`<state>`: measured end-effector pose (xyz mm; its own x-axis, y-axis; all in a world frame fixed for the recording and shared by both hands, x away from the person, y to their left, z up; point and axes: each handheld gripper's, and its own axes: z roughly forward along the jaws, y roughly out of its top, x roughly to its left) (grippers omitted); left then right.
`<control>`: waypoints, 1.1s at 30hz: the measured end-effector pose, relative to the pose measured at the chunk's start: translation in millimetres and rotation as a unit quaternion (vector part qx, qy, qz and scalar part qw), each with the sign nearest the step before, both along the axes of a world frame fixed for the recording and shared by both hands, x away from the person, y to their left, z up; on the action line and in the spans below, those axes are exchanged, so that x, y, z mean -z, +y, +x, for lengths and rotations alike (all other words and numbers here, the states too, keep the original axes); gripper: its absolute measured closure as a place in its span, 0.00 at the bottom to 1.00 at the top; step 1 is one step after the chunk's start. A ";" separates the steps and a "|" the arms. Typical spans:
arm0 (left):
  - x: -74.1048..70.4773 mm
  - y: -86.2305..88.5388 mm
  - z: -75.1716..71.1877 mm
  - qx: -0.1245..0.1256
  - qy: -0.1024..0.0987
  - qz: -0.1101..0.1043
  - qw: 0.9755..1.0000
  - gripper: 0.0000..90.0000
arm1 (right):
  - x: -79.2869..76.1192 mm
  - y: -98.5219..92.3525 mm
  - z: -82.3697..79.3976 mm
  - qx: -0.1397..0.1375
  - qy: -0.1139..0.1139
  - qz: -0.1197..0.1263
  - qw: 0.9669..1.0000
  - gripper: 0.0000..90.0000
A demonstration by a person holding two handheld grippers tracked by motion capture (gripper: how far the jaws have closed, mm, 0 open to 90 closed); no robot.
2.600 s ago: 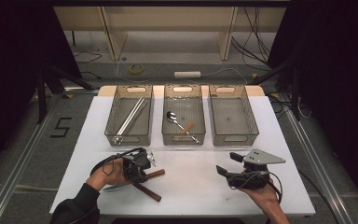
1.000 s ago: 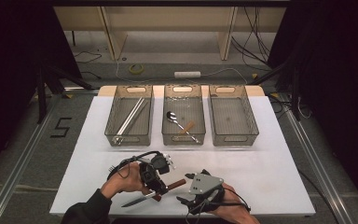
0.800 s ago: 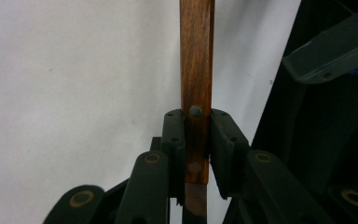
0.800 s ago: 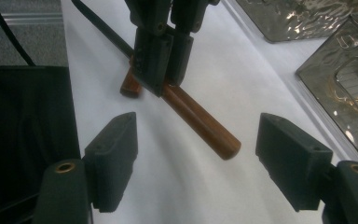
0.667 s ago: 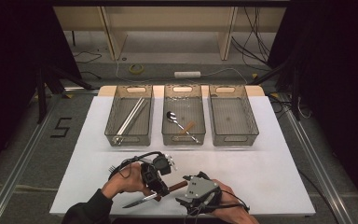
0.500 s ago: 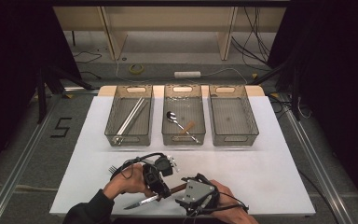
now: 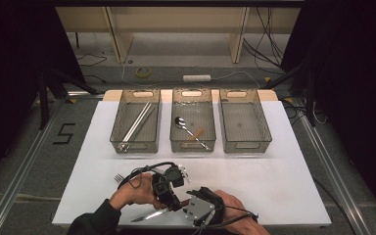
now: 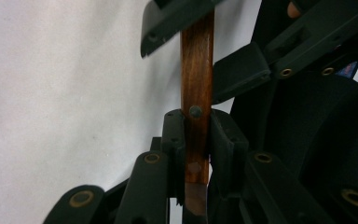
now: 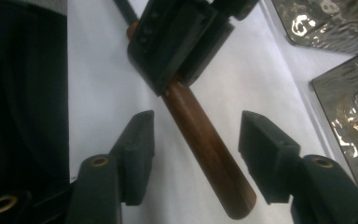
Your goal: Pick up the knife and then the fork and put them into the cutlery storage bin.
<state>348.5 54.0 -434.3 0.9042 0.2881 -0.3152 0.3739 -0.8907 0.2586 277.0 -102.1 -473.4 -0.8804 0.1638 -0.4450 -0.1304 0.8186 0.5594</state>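
The left hand-held gripper [image 8: 196,140] clamps the knife [image 8: 196,84] by its wooden handle above the tabletop [image 7: 284,166]; beside it, the right hand-held gripper [image 9: 196,144] has been closing, jaws straddling that handle without touching.

Knife [image 7: 152,214]: brown wooden riveted handle, steel blade, off the table's near edge. My left gripper [image 8: 196,140] clamps its handle. Handle end lies between my right gripper's [image 9: 196,140] closing jaws, untouched.

Left hand-held gripper [image 7: 169,193] is clamped tight, while right hand-held gripper [image 9: 196,154] has just been closing, pads apart.
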 end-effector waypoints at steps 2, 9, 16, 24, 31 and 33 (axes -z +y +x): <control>0.0 -0.3 -0.3 0.004 0.002 0.001 1.000 0.85 | 1.8 2.1 -2.8 0.001 -0.004 -0.003 1.000 0.58; -1.4 -1.4 -1.4 0.006 0.004 0.000 1.000 0.85 | 2.3 3.6 -5.7 -0.011 -0.036 -0.009 0.999 0.71; -3.1 -1.7 -2.5 0.013 -0.008 -0.008 1.000 0.84 | 0.4 2.3 -9.2 -0.031 -0.065 -0.035 0.997 0.79; -7.1 -0.7 -4.9 0.032 -0.022 -0.018 0.999 0.84 | -1.0 0.4 -10.0 -0.072 -0.079 -0.055 0.993 0.90; -10.5 1.8 -3.8 0.025 -0.036 -0.021 0.999 0.73 | -1.8 -0.7 -9.8 -0.076 -0.076 -0.063 0.992 0.91; -15.0 5.8 -3.3 0.014 -0.053 -0.030 0.998 0.63 | -1.7 -2.5 -8.9 -0.076 -0.076 -0.067 0.992 0.91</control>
